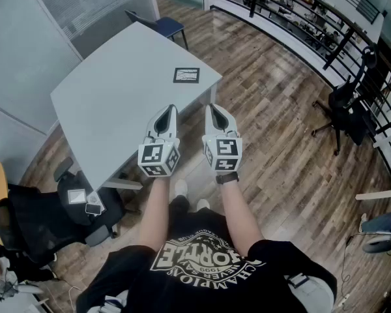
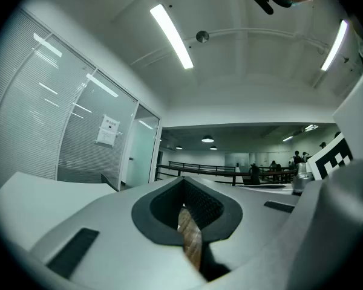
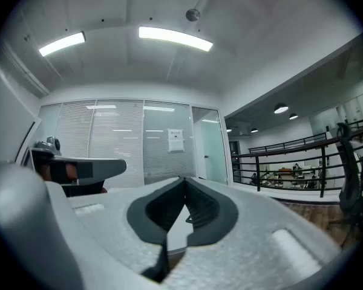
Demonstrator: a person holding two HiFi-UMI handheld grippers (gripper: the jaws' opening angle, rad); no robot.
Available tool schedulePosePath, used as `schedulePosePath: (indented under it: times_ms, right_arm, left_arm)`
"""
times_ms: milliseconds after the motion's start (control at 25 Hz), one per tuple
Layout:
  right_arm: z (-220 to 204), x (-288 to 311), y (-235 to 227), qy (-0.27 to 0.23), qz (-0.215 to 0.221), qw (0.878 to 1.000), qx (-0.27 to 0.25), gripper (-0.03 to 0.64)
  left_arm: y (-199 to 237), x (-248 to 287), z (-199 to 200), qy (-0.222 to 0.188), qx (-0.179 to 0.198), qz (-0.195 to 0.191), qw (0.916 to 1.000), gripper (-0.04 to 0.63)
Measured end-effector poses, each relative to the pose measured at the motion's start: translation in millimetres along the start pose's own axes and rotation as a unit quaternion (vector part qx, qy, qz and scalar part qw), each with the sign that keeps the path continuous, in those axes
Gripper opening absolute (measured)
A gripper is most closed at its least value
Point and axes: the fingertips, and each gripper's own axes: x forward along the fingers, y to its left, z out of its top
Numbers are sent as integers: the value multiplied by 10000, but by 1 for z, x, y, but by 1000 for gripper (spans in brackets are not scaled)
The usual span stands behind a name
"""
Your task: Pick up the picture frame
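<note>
A dark picture frame (image 1: pixel 186 75) lies flat near the right corner of the grey table (image 1: pixel 117 90) in the head view. My left gripper (image 1: pixel 174 107) hangs over the table's near edge, held level, jaws shut and empty. Just off the table's corner, the right gripper (image 1: pixel 209 107) is over the wood floor, also shut with nothing in it. Both sit well short of the frame. In the left gripper view the shut gripper (image 2: pixel 184 203) shows only ceiling and room beyond; the right gripper (image 3: pixel 184 205) likewise faces a glass wall.
A blue chair (image 1: pixel 163 25) stands at the table's far side. A black office chair (image 1: pixel 58 214) with a phone on it is at the near left. A black stand (image 1: pixel 342 103) and a railing (image 1: pixel 300 12) lie to the right, across the wood floor (image 1: pixel 280 149).
</note>
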Motion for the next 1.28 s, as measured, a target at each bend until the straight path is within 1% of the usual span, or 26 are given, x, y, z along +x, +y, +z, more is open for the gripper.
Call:
schedulePosePath:
  times_ms: [160, 280, 520, 600, 680, 760, 920, 1120, 1280]
  right_arm:
    - [-3, -5, 6, 13, 20, 10000, 8, -2]
    - [-5, 5, 8, 7, 11, 10000, 28, -2]
    - [-9, 29, 15, -5, 145, 9998, 101, -2]
    - [-12, 39, 13, 4, 65, 10000, 41, -2]
    - [-16, 49, 7, 39, -112, 9998, -145, -2]
    - [-22, 61, -1, 57, -248, 9995, -190, -2]
    - [-36, 97, -15, 240, -350, 9991, -71, -2]
    - [-46, 173, -45, 546, -628, 9965, -44, -2]
    - [-49, 228, -61, 591, -777, 9952, -36, -2]
  left_arm:
    - [1, -7, -5, 28, -61, -18, 10000, 3]
    - [5, -3, -6, 41, -19, -63, 10000, 3]
    - [27, 6, -12, 47, -98, 25, 9999, 3]
    - [36, 15, -16, 30, -150, 46, 9999, 3]
    - [42, 26, -19, 26, -153, 0, 9999, 3]
    - [47, 40, -24, 38, -122, -80, 9999, 3]
    - [68, 78, -32, 71, -217, -142, 9996, 4]
    - [108, 157, -31, 112, -316, -372, 9987, 3]
    - [142, 212, -41, 191, -450, -498, 9976, 4]
